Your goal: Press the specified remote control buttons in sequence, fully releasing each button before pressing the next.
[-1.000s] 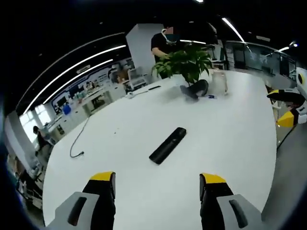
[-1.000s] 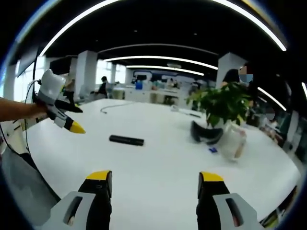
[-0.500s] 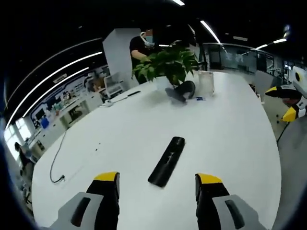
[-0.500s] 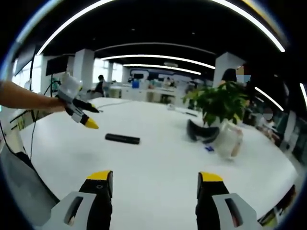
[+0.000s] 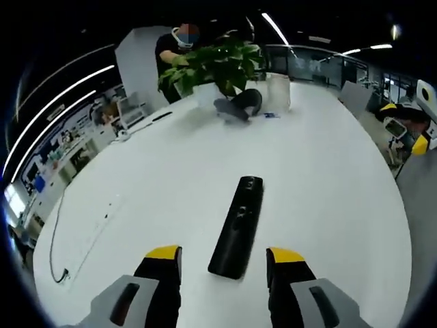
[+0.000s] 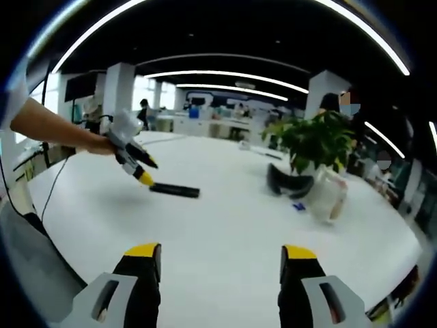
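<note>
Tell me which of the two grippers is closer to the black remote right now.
The left gripper: its yellow tips straddle the remote's near end, while the right gripper sits well back across bare table.

Compared with one second ago, the left gripper (image 6: pixel 145 176) is much nearer to the remote control (image 6: pixel 175 190). In the right gripper view it was earlier far to the left, near the table (image 6: pixel 225 225) edge; now its yellow tips are just beside the left end of the remote, and the person's arm reaches further over the table. In the left gripper view the remote (image 5: pixel 237 226) was well ahead and lay diagonally; now it looks bigger, points almost straight ahead, and its near end lies between the two jaws, which stand apart.
</note>
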Motion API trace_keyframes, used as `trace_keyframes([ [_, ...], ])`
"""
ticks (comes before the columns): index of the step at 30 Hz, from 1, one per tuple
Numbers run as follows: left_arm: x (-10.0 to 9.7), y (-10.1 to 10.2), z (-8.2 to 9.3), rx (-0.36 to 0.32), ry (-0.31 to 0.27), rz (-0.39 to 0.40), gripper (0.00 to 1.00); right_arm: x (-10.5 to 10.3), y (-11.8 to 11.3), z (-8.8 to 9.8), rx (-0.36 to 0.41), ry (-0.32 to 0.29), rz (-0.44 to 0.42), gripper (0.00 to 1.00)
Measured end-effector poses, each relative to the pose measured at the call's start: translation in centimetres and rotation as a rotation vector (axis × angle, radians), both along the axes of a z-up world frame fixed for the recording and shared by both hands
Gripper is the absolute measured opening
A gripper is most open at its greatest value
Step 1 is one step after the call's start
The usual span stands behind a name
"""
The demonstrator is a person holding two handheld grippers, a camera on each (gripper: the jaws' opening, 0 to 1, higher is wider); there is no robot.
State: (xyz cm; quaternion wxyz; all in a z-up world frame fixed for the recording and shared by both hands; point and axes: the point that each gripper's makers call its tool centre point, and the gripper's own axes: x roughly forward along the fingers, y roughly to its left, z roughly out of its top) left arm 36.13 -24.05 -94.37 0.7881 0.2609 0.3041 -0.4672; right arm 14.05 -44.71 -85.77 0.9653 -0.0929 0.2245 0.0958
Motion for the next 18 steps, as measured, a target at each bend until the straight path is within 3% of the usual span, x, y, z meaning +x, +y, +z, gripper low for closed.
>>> trace_keyframes([
  [10, 0.4, 0.2, -2.8, 0.081, 0.058, -0.038, 0.4, 0.0, 0.0, -0.2, -0.007, 0.006, -0.001, 0.69],
  [12, 0.2, 0.2, -3.1, 0.056, 0.118, 0.0, 0.39, 0.0, 0.0, -0.2, -0.008, 0.008, -0.003, 0.69],
  [13, 0.6, 0.1, -3.0, 0.051, 0.107, -0.014, 0.38, 0.0, 0.0, -0.2, -0.009, 0.008, -0.004, 0.69],
  [16, 0.1, -0.2, -3.2, 0.027, 0.164, -0.023, 0.33, 0.0, -0.1, -0.2, -0.011, 0.007, -0.004, 0.69],
  [18, 0.4, 0.0, -3.2, 0.03, 0.148, -0.021, 0.29, 0.0, -0.1, -0.2, -0.013, 0.008, -0.003, 0.69],
])
